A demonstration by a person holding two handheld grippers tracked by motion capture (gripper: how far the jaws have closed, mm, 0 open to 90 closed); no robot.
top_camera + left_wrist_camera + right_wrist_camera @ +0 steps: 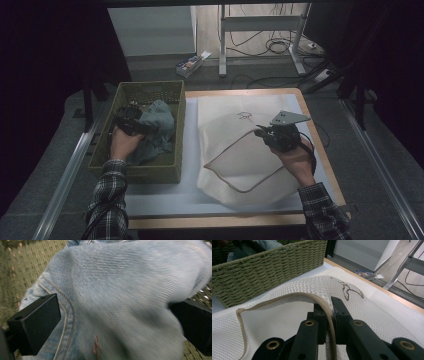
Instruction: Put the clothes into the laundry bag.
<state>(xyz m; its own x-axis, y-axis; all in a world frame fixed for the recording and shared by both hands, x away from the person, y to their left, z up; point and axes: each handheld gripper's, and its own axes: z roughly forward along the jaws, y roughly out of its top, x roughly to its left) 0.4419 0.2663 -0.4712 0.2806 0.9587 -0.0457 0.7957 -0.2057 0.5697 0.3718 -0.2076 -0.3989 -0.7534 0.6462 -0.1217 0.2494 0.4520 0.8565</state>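
Landmark: the green woven basket (142, 172) on the desk (320, 150). Jeans (157, 127), pale blue denim, lie bunched inside the basket toward its far end. Left gripper (131, 121) is down in the basket, its fingers (35, 323) standing wide on either side of a fold of denim; the cloth bulges between them, but the blurred left gripper view does not settle whether the pads press on it. The white mesh bag (235, 165) lies flat just to the right of the basket. Right gripper (263, 133) has its fingers (322, 315) pinched tight on the bag's tan zip edge (287, 297), holding the mouth lifted and facing the basket. Judgement: the step is getting a firm hold on the jeans to carry them over to the bag. Best to close on a thick fold or the seam, not a single loose layer, and lift straight up clear of the basket wall before crossing. The right hand should hold the edge high and steady so the mouth gapes. Risk: trailing legs catching on the basket rim.
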